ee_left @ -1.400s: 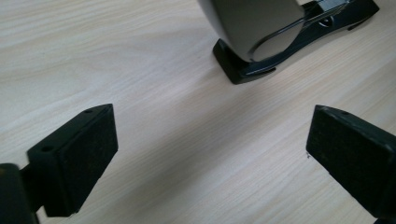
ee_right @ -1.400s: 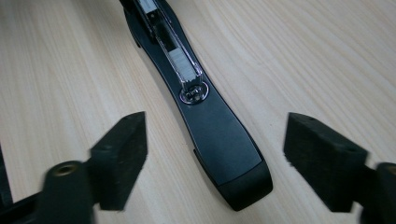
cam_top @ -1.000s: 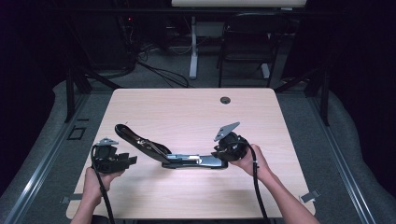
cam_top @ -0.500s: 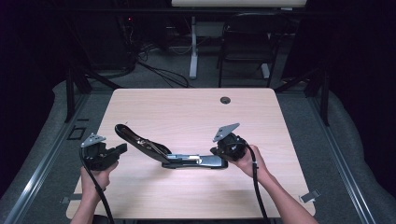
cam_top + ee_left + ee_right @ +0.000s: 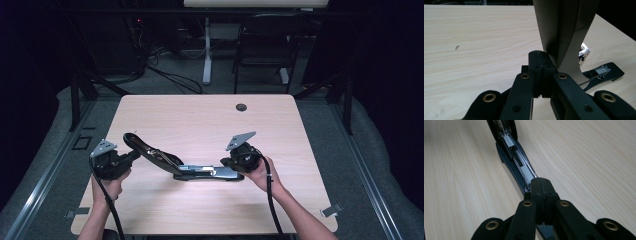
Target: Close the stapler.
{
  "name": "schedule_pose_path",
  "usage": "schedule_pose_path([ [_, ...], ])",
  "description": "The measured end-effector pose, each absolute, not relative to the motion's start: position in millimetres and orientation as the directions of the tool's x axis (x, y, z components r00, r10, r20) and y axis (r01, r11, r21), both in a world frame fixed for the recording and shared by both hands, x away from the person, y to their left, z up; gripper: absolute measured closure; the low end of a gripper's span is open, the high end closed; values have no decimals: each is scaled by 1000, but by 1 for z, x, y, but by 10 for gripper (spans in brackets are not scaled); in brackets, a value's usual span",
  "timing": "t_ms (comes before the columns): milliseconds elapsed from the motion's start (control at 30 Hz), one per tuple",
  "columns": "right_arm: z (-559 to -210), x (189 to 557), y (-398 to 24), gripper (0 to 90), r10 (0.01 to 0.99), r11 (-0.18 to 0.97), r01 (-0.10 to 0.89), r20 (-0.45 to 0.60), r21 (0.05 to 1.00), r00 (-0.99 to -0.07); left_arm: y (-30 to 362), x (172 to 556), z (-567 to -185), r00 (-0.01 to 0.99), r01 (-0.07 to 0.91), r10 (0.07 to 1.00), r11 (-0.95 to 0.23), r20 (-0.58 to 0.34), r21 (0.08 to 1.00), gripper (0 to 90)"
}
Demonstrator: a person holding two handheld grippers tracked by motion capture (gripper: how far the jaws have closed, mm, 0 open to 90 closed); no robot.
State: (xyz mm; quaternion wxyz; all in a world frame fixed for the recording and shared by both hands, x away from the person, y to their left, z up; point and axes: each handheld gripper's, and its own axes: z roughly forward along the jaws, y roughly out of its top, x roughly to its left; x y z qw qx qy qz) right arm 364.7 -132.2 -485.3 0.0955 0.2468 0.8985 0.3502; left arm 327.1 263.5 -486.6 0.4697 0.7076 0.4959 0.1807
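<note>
A long black stapler (image 5: 192, 171) lies opened out on the pale wooden table (image 5: 200, 120), its base flat and its upper arm (image 5: 150, 150) slanting up to the left. My left gripper (image 5: 131, 155) is beside the raised end of that arm. In the left gripper view its jaws (image 5: 541, 62) are shut together, with the arm (image 5: 564, 37) rising just behind them. My right gripper (image 5: 226, 163) is at the right end of the base. Its jaws (image 5: 541, 186) are shut together right over the stapler's metal channel (image 5: 517, 165); nothing shows between the pads.
A round cable hole (image 5: 241, 107) sits near the table's far edge. Metal clips (image 5: 332, 210) stick out at the near corners. Beyond the table stand a chair (image 5: 260, 50) and a desk leg (image 5: 206, 55) with cables on the floor.
The left gripper's jaws have closed and it has eased slightly leftward, off the stapler's arm. The right gripper's jaws have also closed. The stapler has not moved.
</note>
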Motion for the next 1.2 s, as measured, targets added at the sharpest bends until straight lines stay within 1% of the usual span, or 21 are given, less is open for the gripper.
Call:
schedule_pose_path([
  [200,-488,367,-127,900,514,596,405,58,693,-856,258,333,-486,453,515,868,-71,-202,854,900],
  [267,-489,367,-126,900,513,606,406,53,684,-857,256,333,-485,459,505,866,-68,-201,860,900],
  [467,-487,368,-125,900,539,586,412,45,698,-841,249,333,-483,478,478,859,-81,-182,874,900],
  [567,-485,368,-125,900,543,581,414,44,701,-838,246,335,-483,493,480,851,-90,-183,872,900],
  [633,-485,369,-125,900,540,562,421,69,712,-839,243,337,-485,501,487,843,-84,-199,869,900],
  [733,-485,372,-125,900,538,543,434,99,719,-837,239,340,-485,511,488,840,-108,-183,866,900],
  [900,-484,373,-121,900,548,543,427,80,723,-833,233,343,-486,530,496,827,-125,-186,859,900],
  [1100,-477,369,-115,900,545,561,392,30,730,-838,222,344,-489,556,519,815,-187,-163,834,900],
  [1200,-476,368,-114,900,548,556,388,27,735,-836,219,345,-491,568,531,806,-202,-168,823,900],
])
